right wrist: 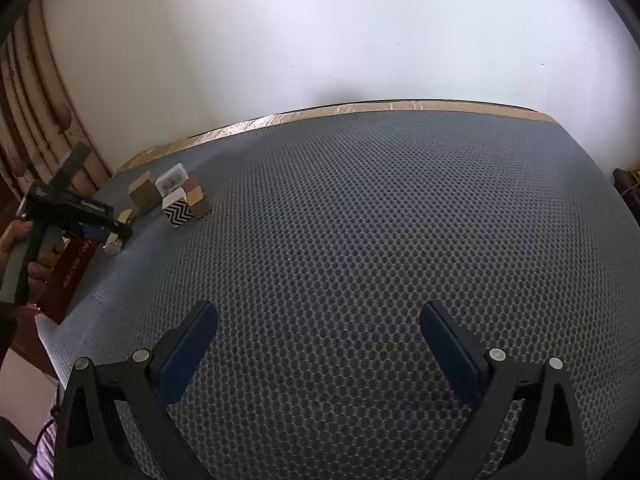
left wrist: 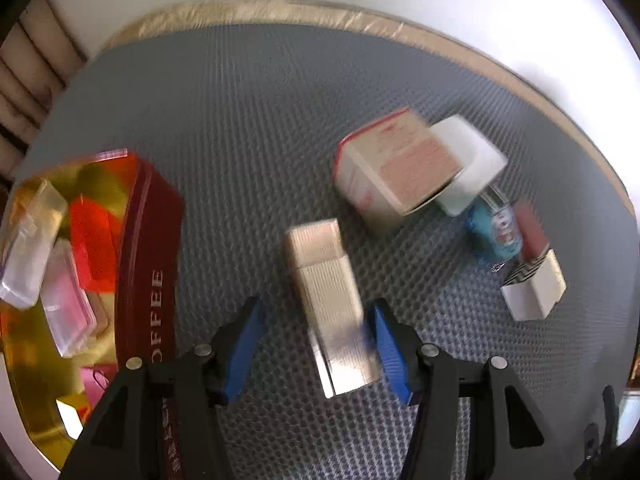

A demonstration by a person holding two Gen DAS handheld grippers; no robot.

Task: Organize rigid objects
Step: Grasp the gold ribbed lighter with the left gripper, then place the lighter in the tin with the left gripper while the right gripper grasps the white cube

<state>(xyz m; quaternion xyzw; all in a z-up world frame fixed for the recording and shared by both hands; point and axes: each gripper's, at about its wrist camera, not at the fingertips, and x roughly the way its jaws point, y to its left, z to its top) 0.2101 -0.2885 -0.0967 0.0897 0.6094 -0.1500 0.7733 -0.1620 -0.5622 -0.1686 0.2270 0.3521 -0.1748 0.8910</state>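
Left wrist view: left gripper (left wrist: 316, 344) open, pointing steeply down over a slim cream-and-silver box (left wrist: 328, 304) that lies flat between the blue pads, untouched as far as blur allows; its long axis runs along the fingers, away from the camera. Red coffee tin (left wrist: 156, 240) just left, holding small cases. Right wrist view: right gripper (right wrist: 320, 356) open, empty, well apart from the boxes; left is nearer. Grey mesh surface (right wrist: 360, 220), white wall (right wrist: 320, 32) behind.
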